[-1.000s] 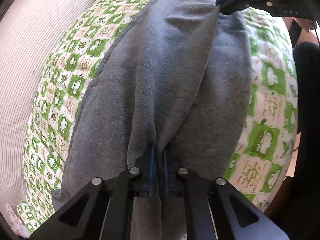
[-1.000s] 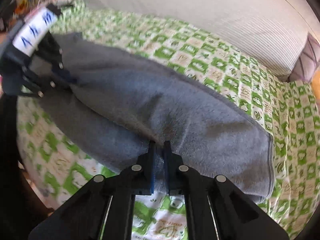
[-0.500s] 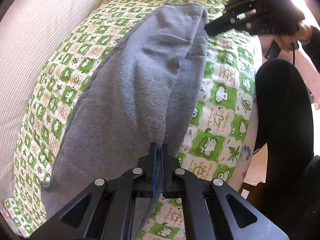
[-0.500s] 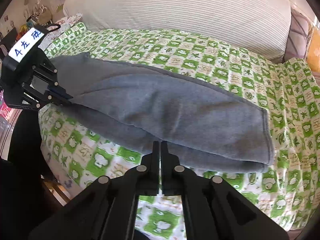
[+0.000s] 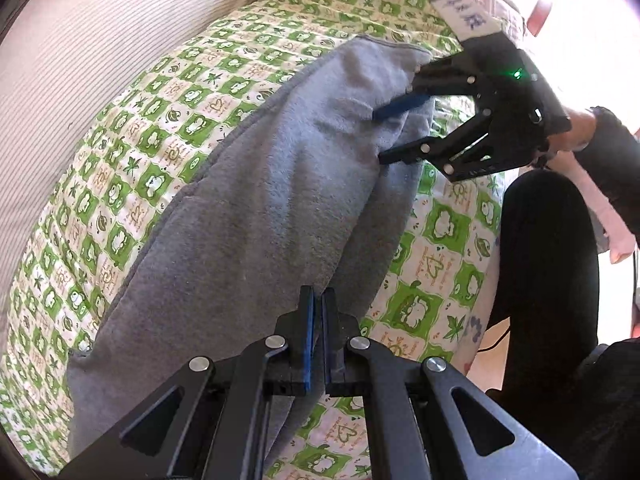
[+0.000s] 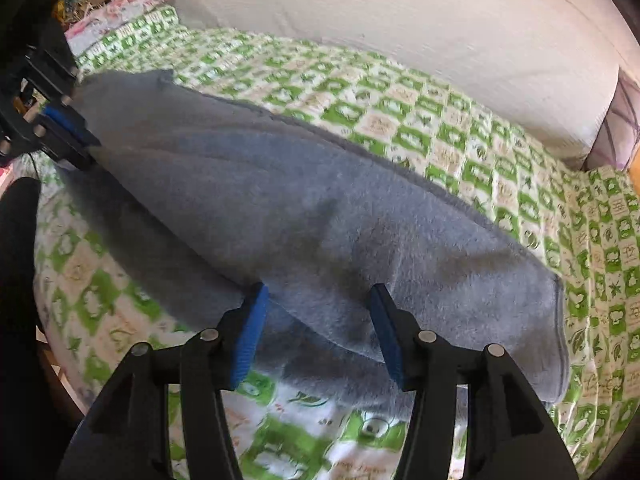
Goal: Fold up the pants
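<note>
One grey pants (image 5: 256, 216) lies on one bed (image 5: 132, 128). Two tools: left tool (image 5: 316, 300) clamped on the pants; right tool (image 6: 316, 300) opening, cloth between, pads clear.

At your twelve o'clock the striped cream sofa backrest (image 6: 400, 28) walls off the far side. The long grey fleece pants (image 6: 320, 220) cover the middle of the green-and-white checked sheet (image 6: 500, 152); bare sheet lies beyond them. Your dark-trousered leg (image 5: 548, 272) blocks the near edge.

Green-checked bed sheet (image 5: 224, 92), striped headboard (image 5: 80, 60)
</note>
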Available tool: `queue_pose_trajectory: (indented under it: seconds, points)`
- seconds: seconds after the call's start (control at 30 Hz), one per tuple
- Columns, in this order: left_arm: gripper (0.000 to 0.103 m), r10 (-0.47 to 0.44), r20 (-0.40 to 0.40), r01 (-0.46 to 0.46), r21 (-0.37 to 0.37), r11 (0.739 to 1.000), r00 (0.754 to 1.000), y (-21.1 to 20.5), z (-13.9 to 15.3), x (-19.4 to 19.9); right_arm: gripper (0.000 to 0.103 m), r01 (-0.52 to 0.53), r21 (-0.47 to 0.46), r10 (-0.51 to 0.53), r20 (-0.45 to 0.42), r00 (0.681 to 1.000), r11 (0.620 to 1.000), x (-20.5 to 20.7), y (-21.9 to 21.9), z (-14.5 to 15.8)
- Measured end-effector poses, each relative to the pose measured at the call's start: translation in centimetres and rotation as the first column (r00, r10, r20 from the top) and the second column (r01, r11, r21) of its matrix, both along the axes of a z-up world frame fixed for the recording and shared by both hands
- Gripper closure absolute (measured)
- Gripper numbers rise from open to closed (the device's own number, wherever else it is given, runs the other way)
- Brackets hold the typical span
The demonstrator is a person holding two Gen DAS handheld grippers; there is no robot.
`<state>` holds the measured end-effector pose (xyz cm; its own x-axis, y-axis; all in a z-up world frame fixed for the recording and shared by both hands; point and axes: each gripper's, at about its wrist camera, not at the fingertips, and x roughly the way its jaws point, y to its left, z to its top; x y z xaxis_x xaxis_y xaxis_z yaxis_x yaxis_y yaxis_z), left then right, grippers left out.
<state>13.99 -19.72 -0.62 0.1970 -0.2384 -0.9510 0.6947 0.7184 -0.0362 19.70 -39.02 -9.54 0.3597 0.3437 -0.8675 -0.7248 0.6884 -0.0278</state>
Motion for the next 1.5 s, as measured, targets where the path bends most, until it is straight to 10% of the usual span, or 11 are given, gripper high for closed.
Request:
queue_pose_trajectory:
  seconds: [0.37,0.43,0.8,1.0,1.13,1.3,1.5]
  points:
    - [0.102,0.036,-0.01,-0.037,-0.046,0.998,0.999,1.0,0.7,0.2,0.059,0.05,0.008,-0.05,0.015,0.999,0.999,0.0,-0.8,-0.6]
    - [0.102,0.037,-0.014,-0.037,-0.047,0.998,0.999,0.9,0.6,-0.1,0.099,0.08,0.034,-0.08,0.007,0.997,0.996,0.6,-1.2,-0.6]
    - [0.101,-0.022,-0.048,0.021,-0.013,1.0,0.999,0.1,-2.1,-2.8,0.1,0.046,0.08,-0.044,-0.027,0.999,0.996,-1.9,-3.8,2.6]
    - [0.099,-0.009,-0.064,0.013,0.07,0.997,0.998,0.0,-5.4,-3.1,0.086,0.115,0.03,-0.111,-0.104,0.988,0.993,-0.8,-3.6,0.6]
    - [0.098,-0.023,-0.029,0.024,0.039,0.999,0.999,-0.1,-3.0,-3.0,0.046,0.158,0.101,-0.151,-0.076,0.986,0.982,-2.2,-5.8,3.0]
    - [0.096,0.009,-0.046,-0.011,-0.052,0.999,0.999,-1.3,-0.3,0.6,0.042,0.304,0.25,-0.284,-0.114,0.952,0.919,-3.3,-10.9,4.9]
    - [0.092,0.04,-0.057,-0.047,-0.129,0.991,0.998,-5.6,1.0,6.1,0.042,0.584,0.386,-0.492,-0.317,0.811,0.714,-2.4,-17.3,3.1]
